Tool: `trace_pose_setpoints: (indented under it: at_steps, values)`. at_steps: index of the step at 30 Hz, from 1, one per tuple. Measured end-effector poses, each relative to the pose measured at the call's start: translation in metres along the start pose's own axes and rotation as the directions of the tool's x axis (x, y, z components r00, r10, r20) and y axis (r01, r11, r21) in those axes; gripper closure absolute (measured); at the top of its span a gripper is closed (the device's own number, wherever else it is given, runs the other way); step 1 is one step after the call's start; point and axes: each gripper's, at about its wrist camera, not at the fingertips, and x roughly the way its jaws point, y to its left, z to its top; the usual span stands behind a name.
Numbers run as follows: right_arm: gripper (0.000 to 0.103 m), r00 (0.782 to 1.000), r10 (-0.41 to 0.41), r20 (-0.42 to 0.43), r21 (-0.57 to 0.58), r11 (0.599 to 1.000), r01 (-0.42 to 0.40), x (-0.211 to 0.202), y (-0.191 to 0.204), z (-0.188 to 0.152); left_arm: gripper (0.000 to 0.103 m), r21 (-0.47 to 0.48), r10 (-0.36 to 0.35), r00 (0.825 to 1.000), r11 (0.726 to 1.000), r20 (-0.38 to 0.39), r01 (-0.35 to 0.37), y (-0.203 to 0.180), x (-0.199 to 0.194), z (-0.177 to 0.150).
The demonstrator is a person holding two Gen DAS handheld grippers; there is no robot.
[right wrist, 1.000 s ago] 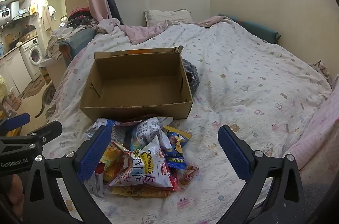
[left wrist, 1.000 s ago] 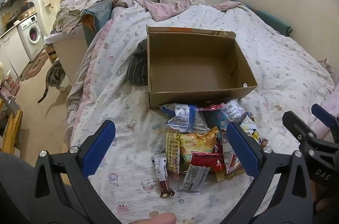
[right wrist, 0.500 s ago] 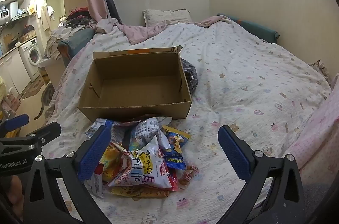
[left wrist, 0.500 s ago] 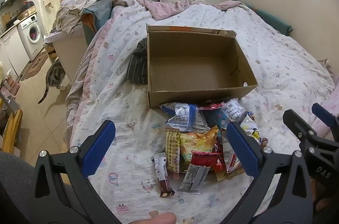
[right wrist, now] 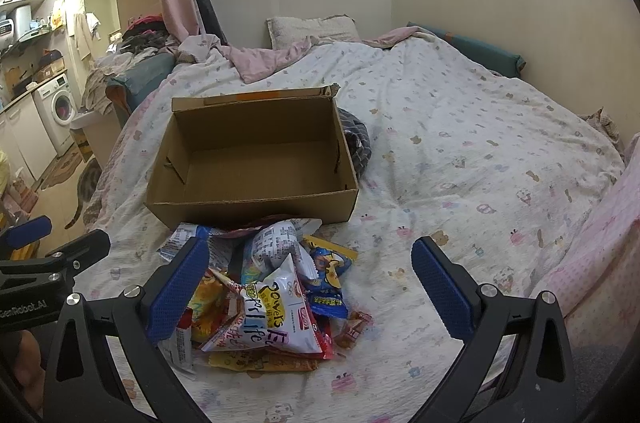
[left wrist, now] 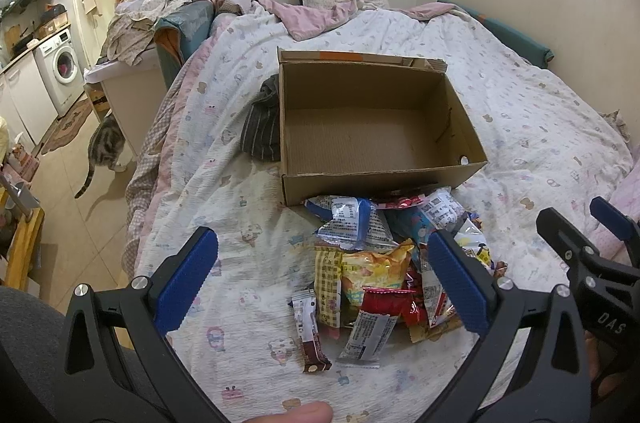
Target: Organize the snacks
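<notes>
Both grippers, left gripper (left wrist: 322,273) and right gripper (right wrist: 310,287), hover with jaws spread wide over the heap of colourful snack packets (left wrist: 384,263) just before the empty brown cardboard box (left wrist: 372,127), presumably ready to load it.

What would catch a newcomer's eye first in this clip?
An open, empty cardboard box sits mid-bed on the printed quilt. A bright heap of snack packets lies against its near wall. Both tools, left and right, hang open over the heap, holding nothing.
</notes>
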Motion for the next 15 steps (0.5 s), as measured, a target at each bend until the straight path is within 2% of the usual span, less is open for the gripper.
trace_pose_setpoints:
  at_steps: [15]
  values:
    - [0.0,1.0,0.003,0.003,0.003,1.0,-0.003,-0.0014,-0.0002,0.0005,0.0,0.003,0.002,1.0,1.0,0.002,-0.002,-0.0008,0.0001,-0.0008]
